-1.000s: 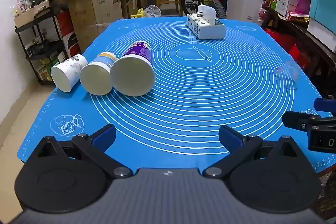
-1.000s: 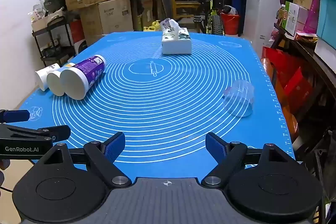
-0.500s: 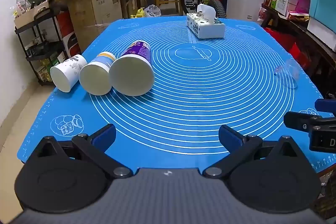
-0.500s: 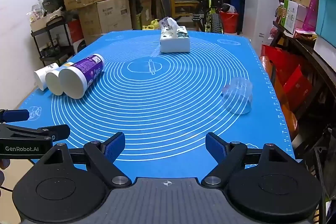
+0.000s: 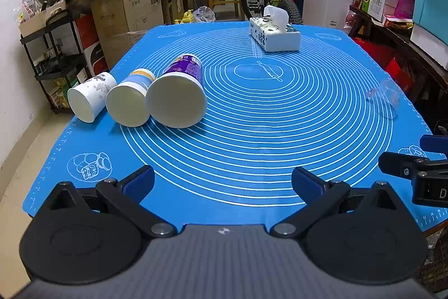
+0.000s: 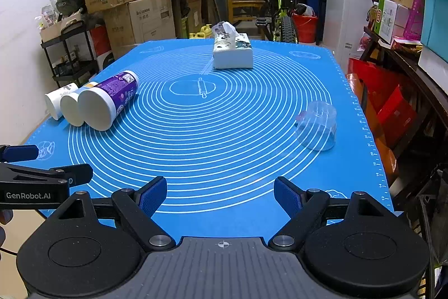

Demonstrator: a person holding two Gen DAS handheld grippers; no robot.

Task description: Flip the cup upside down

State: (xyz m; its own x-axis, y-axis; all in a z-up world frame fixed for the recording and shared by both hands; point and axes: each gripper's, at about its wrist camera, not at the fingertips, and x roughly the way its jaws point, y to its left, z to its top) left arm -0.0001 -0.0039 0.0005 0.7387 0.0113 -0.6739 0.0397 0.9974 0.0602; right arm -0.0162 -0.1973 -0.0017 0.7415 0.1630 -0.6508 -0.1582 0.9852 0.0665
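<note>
Clear cup (image 6: 317, 129) lying unmoved, right tool (image 6: 221, 194) slightly nearer, agape

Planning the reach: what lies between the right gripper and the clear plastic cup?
Only bare blue silicone mat, per the right wrist view, between right gripper and clear plastic cup.

A clear plastic cup (image 6: 317, 128) lies tipped on its side near the blue mat's (image 6: 224, 159) right edge.

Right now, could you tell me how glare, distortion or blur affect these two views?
Left wrist view: fisheye bends the blue mat's edges; the clear cup almost vanishes against it. Right wrist view: same bending, dark corners; the clear cup reads better, with faint highlights. Both look sharp.
</note>
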